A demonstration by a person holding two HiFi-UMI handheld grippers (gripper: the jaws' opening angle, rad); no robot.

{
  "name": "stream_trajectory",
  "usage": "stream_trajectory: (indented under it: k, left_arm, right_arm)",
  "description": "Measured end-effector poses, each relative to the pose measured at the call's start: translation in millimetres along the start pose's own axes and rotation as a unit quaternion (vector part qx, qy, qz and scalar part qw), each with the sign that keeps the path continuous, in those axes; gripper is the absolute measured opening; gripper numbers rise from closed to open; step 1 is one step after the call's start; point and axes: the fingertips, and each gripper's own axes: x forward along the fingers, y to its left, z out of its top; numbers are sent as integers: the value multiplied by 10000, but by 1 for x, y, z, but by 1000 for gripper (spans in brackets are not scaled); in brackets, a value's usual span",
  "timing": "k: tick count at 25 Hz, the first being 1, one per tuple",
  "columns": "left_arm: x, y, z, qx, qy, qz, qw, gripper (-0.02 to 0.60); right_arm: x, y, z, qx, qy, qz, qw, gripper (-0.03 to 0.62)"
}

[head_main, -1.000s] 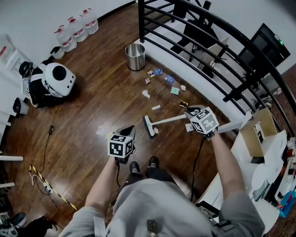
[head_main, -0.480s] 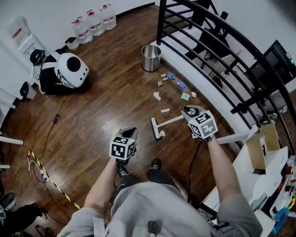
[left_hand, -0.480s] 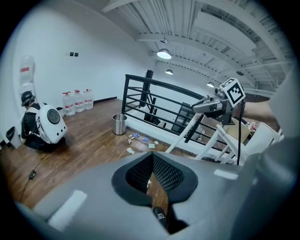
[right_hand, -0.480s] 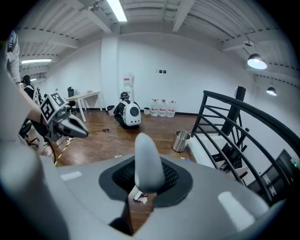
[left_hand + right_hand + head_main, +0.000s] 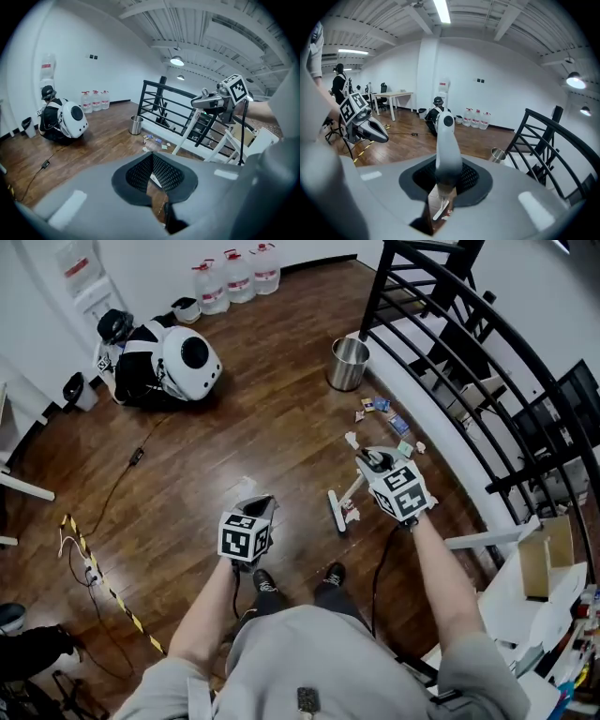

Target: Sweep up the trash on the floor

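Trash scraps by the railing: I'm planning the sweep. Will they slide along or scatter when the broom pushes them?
Probably light: the scraps look small, thin and flat, so they may flutter or slip under the broom head. They lie loosely spread, so they likely need several short strokes.

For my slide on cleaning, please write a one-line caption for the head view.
A person's right gripper holds a white broom; trash lies on the wooden floor near a metal bin.
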Motion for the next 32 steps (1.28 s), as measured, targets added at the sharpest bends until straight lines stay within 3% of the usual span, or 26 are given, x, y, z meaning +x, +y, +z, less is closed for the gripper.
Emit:
stream_trajectory:
  k: [9,17,20,25,32]
  left_arm:
    - [-88,105,-22,-482,-340,440,9973,6]
    - [-120,158,-36,-917,-376,1065,9894,6]
    - [-127,164,-32,-919,-449,1083,9888,6]
    - [-141,212,-31,-950,-480,1157,9876,6]
    - [-138,277,-29,-723,-249,672,9948,6]
  right_arm:
    - [42,102,90,-274,-306,277,9988,60]
    - [90,172,158,-397,-869,939,9910,60]
    - [113,188,179,-443,-950,1066,9888,60]
    - [171,234,217,-566,-974,1174,9867,60]
    - [238,268,265,-358,-977,873,9907,60]
